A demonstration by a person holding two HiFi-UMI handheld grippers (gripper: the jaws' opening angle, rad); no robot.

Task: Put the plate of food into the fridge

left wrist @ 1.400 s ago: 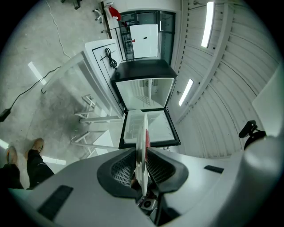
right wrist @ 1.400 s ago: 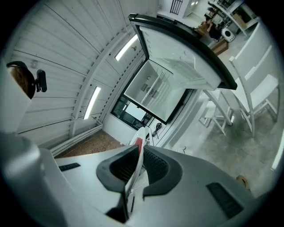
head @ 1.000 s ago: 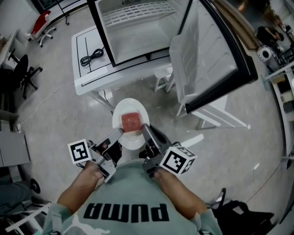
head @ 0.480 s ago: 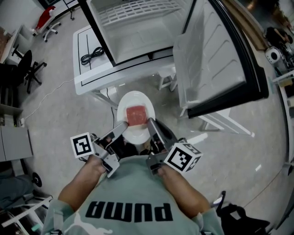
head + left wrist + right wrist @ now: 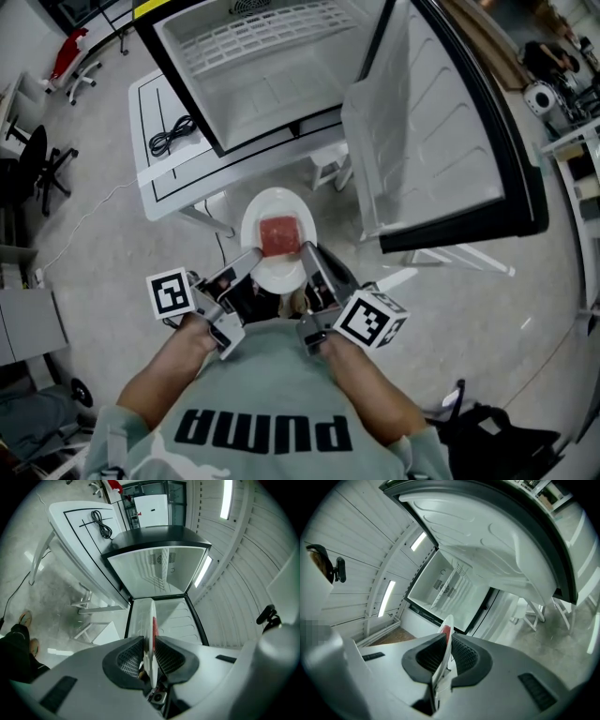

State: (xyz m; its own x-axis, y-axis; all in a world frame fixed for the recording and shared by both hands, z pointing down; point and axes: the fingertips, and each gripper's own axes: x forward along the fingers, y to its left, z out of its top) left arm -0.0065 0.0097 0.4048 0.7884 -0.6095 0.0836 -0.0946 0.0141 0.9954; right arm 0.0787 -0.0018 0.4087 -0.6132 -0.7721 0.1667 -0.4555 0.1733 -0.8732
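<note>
Both grippers hold the white plate [image 5: 273, 202] at centre of the head view, above the grey floor [image 5: 112, 244]. L gripper [image 5: 150, 643]: jaws clenched on the plate's rim, plate seen edge-on btwn the ribbed pads. R gripper [image 5: 446, 651]: same, jaws clamped on the opposite rim. Red square of food [image 5: 280, 234] sits on the plate's far half. Fridge [image 5: 281, 94] fills the top of frame, wire shelf [image 5: 272, 33] inside, door [image 5: 422, 141] swung wide at upper right. Plate is in front of the opening, not inside. White table [image 5: 202, 155] w/ a coiled black cable [image 5: 172, 134] at upper left.
</note>
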